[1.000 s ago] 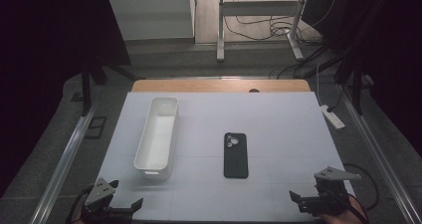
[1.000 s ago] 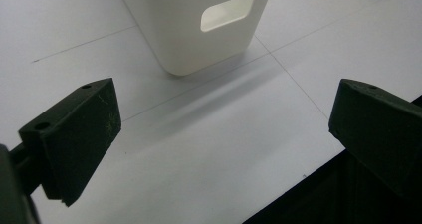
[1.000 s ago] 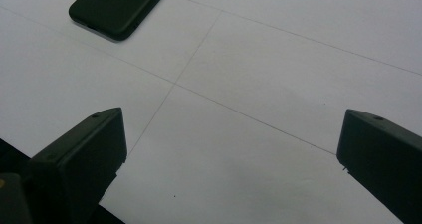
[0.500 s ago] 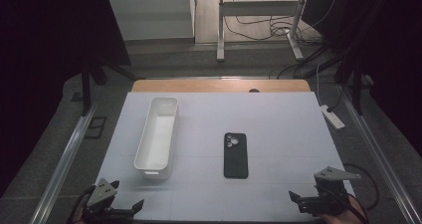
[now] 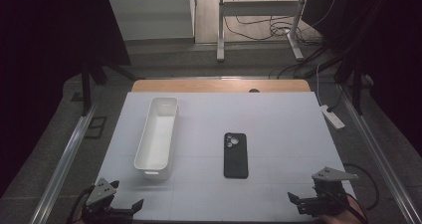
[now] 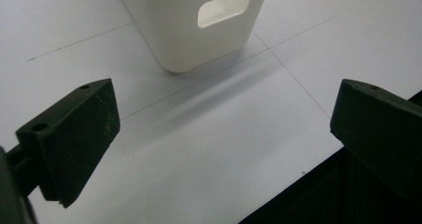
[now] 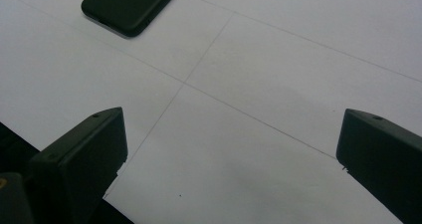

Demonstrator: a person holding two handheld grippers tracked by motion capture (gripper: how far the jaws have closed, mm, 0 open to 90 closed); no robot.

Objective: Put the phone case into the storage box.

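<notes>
Resting at the near bench (image 5: 278,109) edge, both grippers, left (image 5: 130,206) and right (image 5: 294,200), were held wide; the flat phone (image 5: 235,155) could be skidded by a shallow pinch; the tray (image 5: 157,134) could be nudged.

White table (image 5: 278,119) bears bin (image 5: 157,137) and phone (image 5: 235,155).

bin (image 5: 157,137) L of phone (image 5: 235,155) | both on table (image 5: 278,114) | tools near edge

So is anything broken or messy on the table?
No, nothing stands out. The white bin stands upright and empty, the black phone lies flat beside it, apart from it, and nothing looks spilled or cracked.
</notes>
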